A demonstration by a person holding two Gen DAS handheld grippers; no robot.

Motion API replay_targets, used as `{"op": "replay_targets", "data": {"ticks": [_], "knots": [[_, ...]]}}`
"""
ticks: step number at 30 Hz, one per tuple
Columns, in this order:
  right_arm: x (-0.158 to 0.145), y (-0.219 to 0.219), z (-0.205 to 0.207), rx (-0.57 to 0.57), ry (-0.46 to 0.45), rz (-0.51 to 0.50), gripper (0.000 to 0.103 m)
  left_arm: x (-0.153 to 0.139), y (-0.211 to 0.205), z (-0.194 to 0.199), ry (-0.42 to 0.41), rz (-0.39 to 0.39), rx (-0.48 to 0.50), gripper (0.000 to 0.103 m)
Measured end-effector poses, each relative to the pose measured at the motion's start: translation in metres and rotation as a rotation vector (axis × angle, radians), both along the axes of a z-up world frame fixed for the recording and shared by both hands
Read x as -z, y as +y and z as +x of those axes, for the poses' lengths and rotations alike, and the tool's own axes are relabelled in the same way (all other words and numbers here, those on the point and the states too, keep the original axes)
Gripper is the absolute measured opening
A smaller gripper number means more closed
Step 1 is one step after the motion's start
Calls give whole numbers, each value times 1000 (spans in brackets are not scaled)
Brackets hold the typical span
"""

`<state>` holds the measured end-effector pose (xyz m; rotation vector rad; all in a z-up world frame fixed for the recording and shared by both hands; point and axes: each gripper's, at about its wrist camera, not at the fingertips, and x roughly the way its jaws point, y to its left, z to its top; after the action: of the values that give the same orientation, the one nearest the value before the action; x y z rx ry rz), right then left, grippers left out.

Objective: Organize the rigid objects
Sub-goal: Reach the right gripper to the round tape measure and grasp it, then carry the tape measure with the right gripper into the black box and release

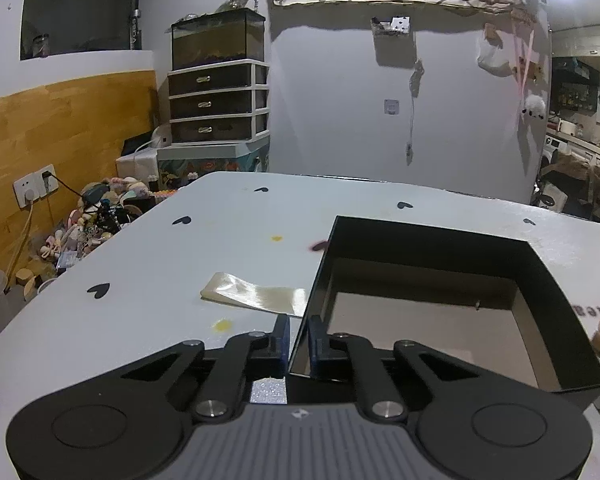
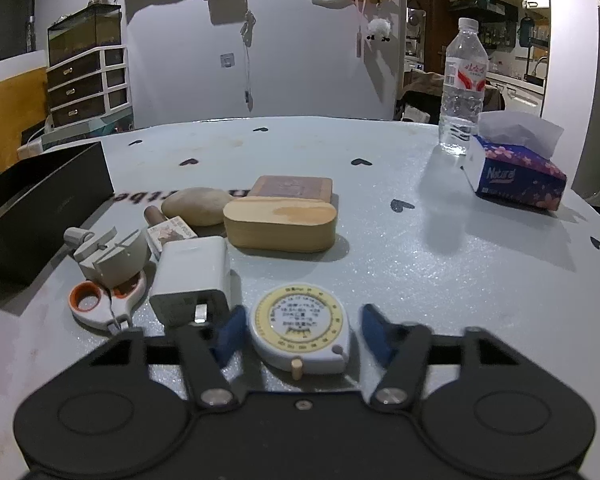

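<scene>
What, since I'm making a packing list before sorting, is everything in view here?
table: 1, white with black hearts, under everything
box: 1, black, open, left of the pile
film: 1, cream, left of box
tape measure: 1, white and yellow, nearest
charger: 1, white, left of tape measure
scissors: 1, white and orange, left of charger
clamp: 1, grey, on scissors
wooden case: 1, tan, centre
stone: 1, beige, left of case
square tin: 1, brown, behind case
bottle: 1, clear, far right
tissues: 1, blue, beside bottle
left gripper: jaws pinching box wall
right gripper: jaws open around tape measure
</scene>
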<state>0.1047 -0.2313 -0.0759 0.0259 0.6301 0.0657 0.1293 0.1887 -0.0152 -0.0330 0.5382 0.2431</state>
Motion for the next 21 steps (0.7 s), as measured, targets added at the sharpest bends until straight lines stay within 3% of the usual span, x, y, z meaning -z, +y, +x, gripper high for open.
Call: {"op": "replay_targets", "data": {"ticks": [5, 11, 17, 21], "knots": [[-7, -5, -2, -6, 13, 22, 54, 2, -2, 0, -15, 14, -1, 11], [-39, -4, 4, -35, -48, 23, 54, 4, -10, 2, -19, 76, 7, 10], [-82, 45, 33, -213, -126, 9, 54, 4, -7, 9, 3, 58, 62, 7], [-102, 92, 58, -377, -124, 54, 54, 3, -1, 11, 28, 48, 105, 5]]}}
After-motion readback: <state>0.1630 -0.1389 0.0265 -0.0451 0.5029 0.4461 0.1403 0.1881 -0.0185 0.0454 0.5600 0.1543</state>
